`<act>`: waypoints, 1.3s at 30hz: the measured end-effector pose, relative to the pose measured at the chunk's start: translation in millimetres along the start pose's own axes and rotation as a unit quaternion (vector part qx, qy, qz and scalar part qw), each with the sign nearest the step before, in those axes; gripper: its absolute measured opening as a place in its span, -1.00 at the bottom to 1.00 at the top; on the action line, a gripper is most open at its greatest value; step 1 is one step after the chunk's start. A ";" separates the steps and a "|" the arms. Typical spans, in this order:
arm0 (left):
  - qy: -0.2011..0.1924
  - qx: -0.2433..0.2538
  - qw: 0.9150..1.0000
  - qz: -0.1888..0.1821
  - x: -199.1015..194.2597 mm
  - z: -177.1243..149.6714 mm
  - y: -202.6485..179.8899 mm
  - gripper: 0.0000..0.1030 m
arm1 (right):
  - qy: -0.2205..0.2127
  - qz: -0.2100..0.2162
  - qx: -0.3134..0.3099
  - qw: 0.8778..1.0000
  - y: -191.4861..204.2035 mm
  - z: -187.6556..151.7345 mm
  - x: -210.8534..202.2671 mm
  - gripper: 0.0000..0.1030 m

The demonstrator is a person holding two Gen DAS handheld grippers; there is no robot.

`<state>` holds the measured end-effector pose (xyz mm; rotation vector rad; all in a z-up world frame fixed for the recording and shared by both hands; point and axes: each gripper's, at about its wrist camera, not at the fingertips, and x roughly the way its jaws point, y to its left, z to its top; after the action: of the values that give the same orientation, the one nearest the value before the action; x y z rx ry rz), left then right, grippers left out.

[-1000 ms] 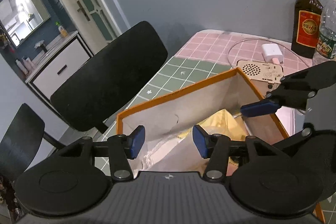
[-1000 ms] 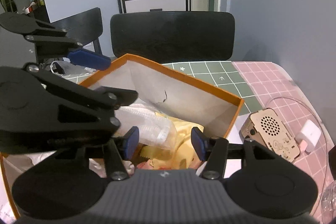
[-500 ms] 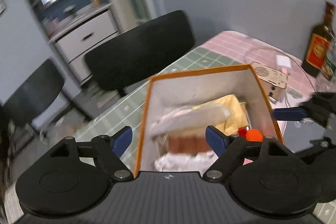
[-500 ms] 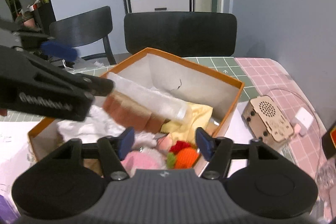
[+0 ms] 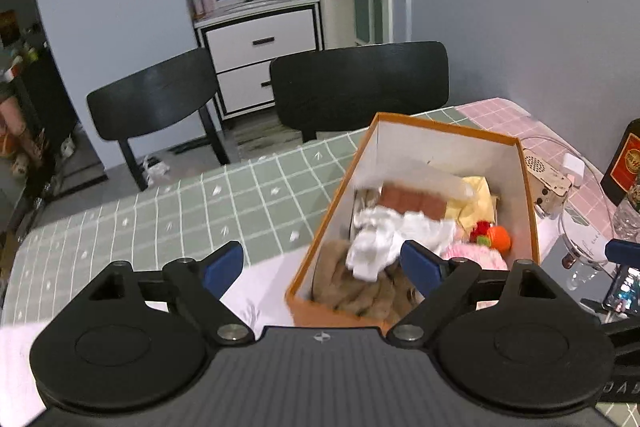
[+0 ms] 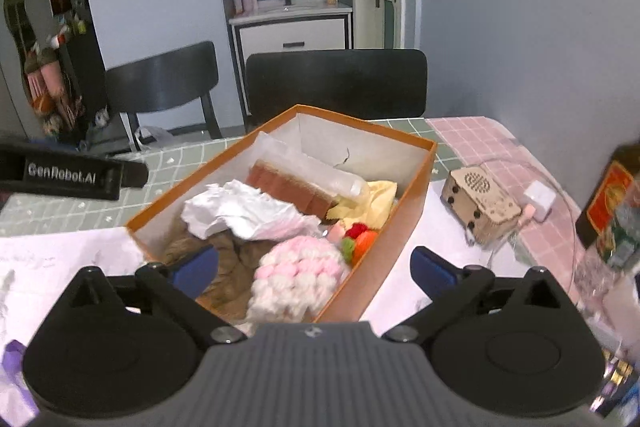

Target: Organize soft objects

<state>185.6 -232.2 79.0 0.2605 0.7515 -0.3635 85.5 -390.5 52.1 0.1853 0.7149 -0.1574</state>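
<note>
Two tongs: both spread wide with nothing between the pads, and both have just been opening up.
Left tongs (image 5: pixel 322 261): released, hanging over the near-left corner of the box, one pad over the tabletop and one over the box's contents.
Right tongs (image 6: pixel 314 267): released too, hovering over the near end of the box.
Box (image 6: pixel 416 183): orange outside, white inside, lid off, sitting on the tabletop (image 5: pixel 168 211); there's a small tear in the far inner wall.
Soft stuff, all inside the box: crumpled white cloth (image 6: pixel 240 211) around the middle, brown fuzzy fabric (image 6: pixel 228 259) under it at the near end, pink-and-white knitted ball (image 6: pixel 298 281) at the near right corner, small red, orange and green knitted bits (image 6: pixel 360 239) against the right wall, yellow cloth (image 6: pixel 374 201) further back, and a brown folded piece in clear wrap (image 6: pixel 296 183) lying across the far half.
Readable writing: "GenRobot.AI" in white on the black arm of the left tool (image 6: pixel 72 173), left of the box in the right wrist view.
Bottle (image 5: pixel 626 163): dark glass, right of the box, red-and-gold label, text too small to read.
Wooden speaker box (image 6: pixel 478 203): just right of the box, pattern of round holes on top, white charger plug (image 6: pixel 540 199) beside it.
Phone (image 5: pixel 622 289): lit screen, right of the box's near end, screen unreadable.
</note>
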 end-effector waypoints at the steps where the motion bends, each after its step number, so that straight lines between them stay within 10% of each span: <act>1: -0.002 -0.005 1.000 -0.002 -4.7 -6.2 1.5 1.00 | 0.000 0.000 0.007 1.000 0.2 -3.7 -4.0 0.95; 16: -0.039 -0.009 0.999 0.025 -45.5 -69.0 -8.9 1.00 | -0.026 -0.033 -0.020 0.999 17.8 -35.9 -34.0 0.95; 39: -0.044 -0.024 0.998 0.023 -45.5 -77.4 -16.1 1.00 | -0.040 -0.034 -0.027 0.998 20.5 -44.2 -41.7 0.95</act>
<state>100.8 -208.9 54.9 0.2156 0.6649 -0.3112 30.6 -357.5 49.3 0.1032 0.6461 -0.2087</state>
